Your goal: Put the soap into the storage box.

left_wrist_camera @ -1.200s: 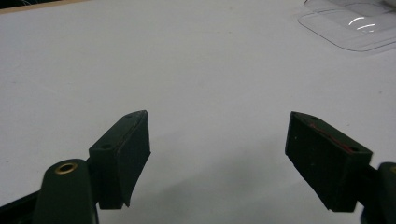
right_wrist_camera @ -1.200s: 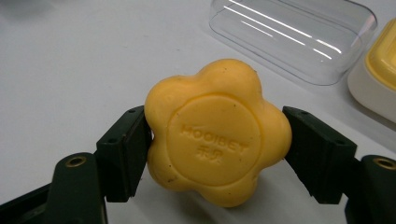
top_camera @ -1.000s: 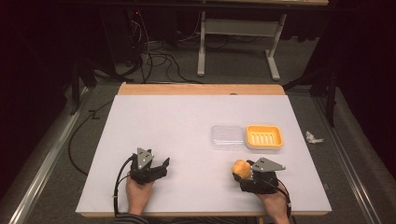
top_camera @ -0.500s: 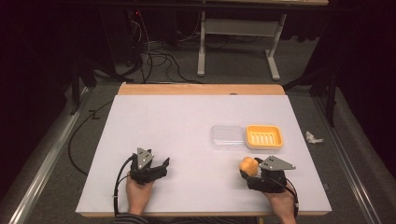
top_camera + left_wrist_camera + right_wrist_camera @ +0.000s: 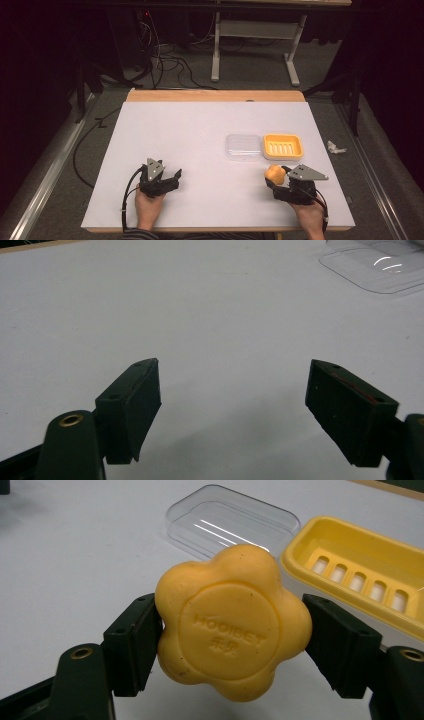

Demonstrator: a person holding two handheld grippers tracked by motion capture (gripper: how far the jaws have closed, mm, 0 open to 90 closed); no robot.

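At table front | right gripper (image 5: 232, 645) fingers clamp soap (image 5: 231, 622) | left gripper (image 5: 235, 410) fingers wide

From my seat, the desk (image 5: 190, 135) lies bare across the whole left half and centre of the high view, so I can sweep either hand-held gripper through there unhindered. The only obstacles sit right of centre: a clear lid (image 5: 243, 147) and a yellow soap tray (image 5: 283, 146), side by side and touching. They stand just beyond the flower-shaped soap (image 5: 274, 173) clamped in my right hand-held gripper (image 5: 277, 179).
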